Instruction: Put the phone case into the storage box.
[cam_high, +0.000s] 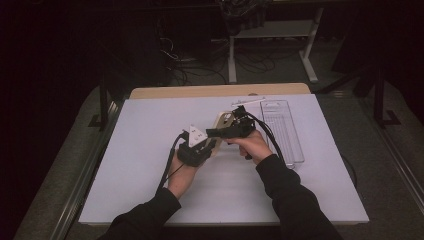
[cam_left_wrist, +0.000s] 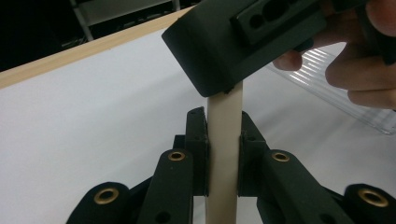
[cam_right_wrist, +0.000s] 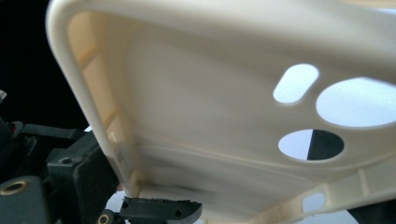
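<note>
A cream phone case (cam_high: 221, 121) is held in the air over the middle of the white mat. In the left gripper view I look at the case (cam_left_wrist: 224, 130) edge-on, and my left gripper (cam_left_wrist: 224, 140) is shut on that edge. In the high view the left gripper (cam_high: 212, 145) sits just left of and below the case. My right gripper (cam_high: 216, 133) reaches in from the right, its black jaw over the case's top end. In the right gripper view the case's hollow inside (cam_right_wrist: 196, 93) with its camera holes lies across the right gripper (cam_right_wrist: 266, 212), whose jaws sit at the case's lower rim.
A clear ridged plastic tray (cam_high: 282, 130) lies on the right of the white mat (cam_high: 150, 175), close behind the right hand. A wooden table edge (cam_high: 215, 91) runs along the far side. Beyond it are table legs and cables on a dark floor.
</note>
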